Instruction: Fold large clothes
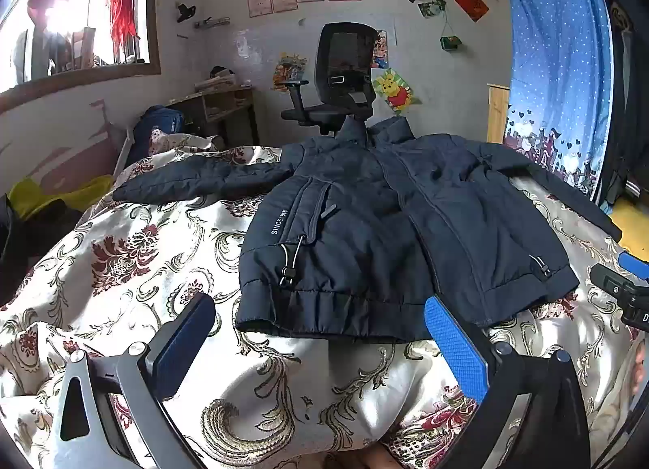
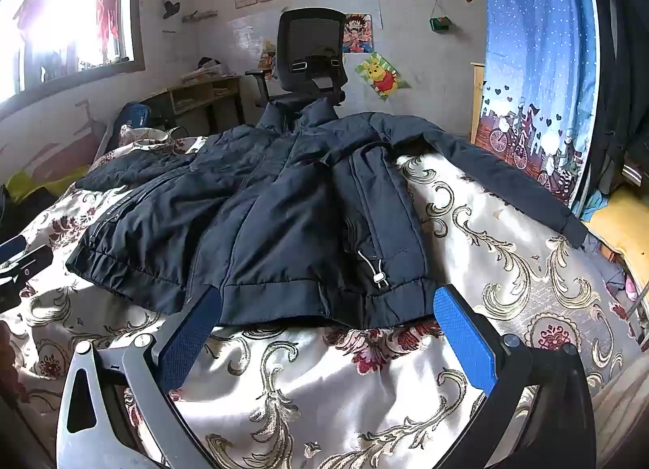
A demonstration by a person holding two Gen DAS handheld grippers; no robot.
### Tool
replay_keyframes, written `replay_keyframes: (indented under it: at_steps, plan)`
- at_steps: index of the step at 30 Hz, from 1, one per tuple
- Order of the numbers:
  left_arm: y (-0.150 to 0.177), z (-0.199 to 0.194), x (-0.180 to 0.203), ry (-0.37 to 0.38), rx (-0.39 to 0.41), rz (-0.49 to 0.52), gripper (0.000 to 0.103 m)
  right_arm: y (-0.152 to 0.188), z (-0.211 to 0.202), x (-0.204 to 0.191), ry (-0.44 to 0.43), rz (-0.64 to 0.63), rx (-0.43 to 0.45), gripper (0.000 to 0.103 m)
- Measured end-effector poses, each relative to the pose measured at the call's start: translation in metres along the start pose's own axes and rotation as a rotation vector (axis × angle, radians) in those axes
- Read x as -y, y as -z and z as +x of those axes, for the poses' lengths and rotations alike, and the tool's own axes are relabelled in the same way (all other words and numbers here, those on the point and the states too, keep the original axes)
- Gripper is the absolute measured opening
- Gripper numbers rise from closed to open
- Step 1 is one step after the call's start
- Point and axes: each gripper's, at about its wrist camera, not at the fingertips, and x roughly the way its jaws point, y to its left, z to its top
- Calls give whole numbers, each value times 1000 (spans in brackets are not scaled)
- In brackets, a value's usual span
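Observation:
A dark navy padded jacket (image 1: 365,225) lies front up and zipped on the bed, sleeves spread to both sides, collar toward the far wall. It also shows in the right wrist view (image 2: 284,217). My left gripper (image 1: 320,331) is open and empty, hovering just before the jacket's hem on its left half. My right gripper (image 2: 324,319) is open and empty, just before the hem on the jacket's right half. Each gripper shows at the edge of the other's view: the right one (image 1: 620,290) and the left one (image 2: 20,266).
The bed has a cream floral bedspread (image 1: 162,266). A black office chair (image 1: 344,79) stands behind the bed by the wall. A wooden desk (image 1: 219,104) is at the back left. A blue curtain (image 1: 559,63) hangs at the right. A window is at the left.

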Motion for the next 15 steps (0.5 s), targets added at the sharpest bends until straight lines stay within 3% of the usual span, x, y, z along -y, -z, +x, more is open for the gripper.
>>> replay_keyframes:
  at_steps: [15]
  plan:
    - [0,0,0,5,-2,2,103,0,0,0,0,-1,-1,102]
